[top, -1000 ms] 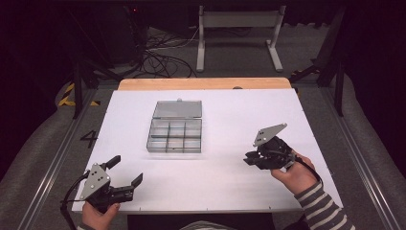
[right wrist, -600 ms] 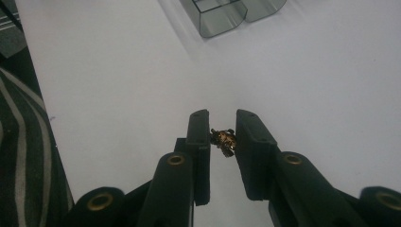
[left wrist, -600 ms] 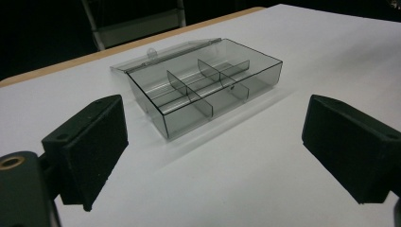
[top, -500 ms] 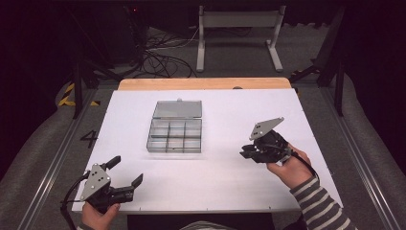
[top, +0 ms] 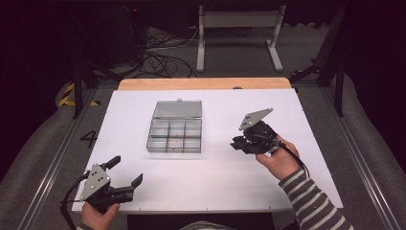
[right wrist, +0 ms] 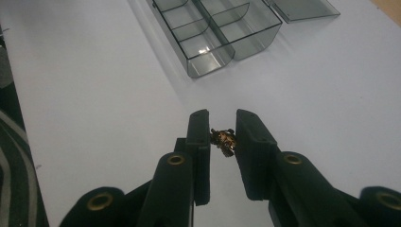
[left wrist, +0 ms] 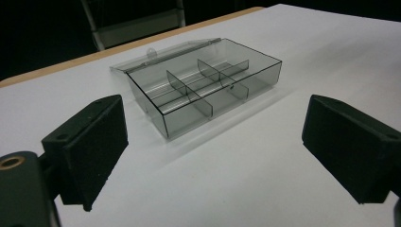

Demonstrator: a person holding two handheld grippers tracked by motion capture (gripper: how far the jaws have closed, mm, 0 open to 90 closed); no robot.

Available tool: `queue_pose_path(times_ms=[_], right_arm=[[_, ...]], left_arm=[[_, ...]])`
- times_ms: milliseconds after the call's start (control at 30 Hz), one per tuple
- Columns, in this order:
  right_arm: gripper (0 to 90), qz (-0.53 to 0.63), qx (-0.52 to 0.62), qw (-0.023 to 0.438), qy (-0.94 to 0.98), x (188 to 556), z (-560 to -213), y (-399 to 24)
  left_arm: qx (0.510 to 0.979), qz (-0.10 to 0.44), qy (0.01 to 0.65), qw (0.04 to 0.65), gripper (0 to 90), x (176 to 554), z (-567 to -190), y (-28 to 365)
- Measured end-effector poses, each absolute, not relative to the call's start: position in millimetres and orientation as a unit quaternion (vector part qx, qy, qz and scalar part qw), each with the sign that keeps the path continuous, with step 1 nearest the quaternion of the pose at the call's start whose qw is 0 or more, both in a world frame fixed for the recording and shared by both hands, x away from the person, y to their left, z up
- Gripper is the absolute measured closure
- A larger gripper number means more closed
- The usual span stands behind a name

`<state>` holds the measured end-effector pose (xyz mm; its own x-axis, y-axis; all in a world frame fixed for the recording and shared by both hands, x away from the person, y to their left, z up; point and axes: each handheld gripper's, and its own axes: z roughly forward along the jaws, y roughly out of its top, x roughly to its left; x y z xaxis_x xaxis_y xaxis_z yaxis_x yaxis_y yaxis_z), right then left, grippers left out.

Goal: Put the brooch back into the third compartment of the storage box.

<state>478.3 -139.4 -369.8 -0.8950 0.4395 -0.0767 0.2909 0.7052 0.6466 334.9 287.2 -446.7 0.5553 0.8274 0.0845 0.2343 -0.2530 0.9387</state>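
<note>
The right gripper (top: 241,142) has come in from about 4 o'clock on the table (top: 129,110), sliding left and a little away from the person since a second ago, and it now hovers just off the box's (top: 174,135) 3 o'clock side, apart from it. Its jaws are nearly closed, pinching a small brass part (right wrist: 223,140) between the pads; the right gripper view shows the part clamped at the tips, dark and gold, too small to name further.

The box itself has not shifted: it sits a touch left of the table's centre, toward 12 o'clock, lid (top: 177,109) folded flat behind it, the compartments looking empty as far as the clear plastic lets one tell. In the right gripper view the near compartments lie ahead of the jaws at roughly 12 o'clock, with bare table between.

The left gripper (top: 125,176) rests at 7 o'clock by the near edge, where it was a second ago, jaws wide apart and holding nothing; its own view (left wrist: 213,142) looks across open table at the box.

The drift toward the box suggests the part is meant for one of its compartments. By my reading the carry is mostly done: what is left is to bring the tips over a cell, lower, and let go. A part this small could slip from the pads or bounce out off a divider
</note>
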Motion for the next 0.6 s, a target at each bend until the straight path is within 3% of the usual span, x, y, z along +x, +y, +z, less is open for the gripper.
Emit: queue_pose_path(times_ms=[600], right_arm=[[76.6,0.332,0.211,0.127,0.910,498.5,-366.2,-116.4]], left_arm=[[0.730,0.302,0.364,0.494,8.3,334.8,-446.7,287.1]])
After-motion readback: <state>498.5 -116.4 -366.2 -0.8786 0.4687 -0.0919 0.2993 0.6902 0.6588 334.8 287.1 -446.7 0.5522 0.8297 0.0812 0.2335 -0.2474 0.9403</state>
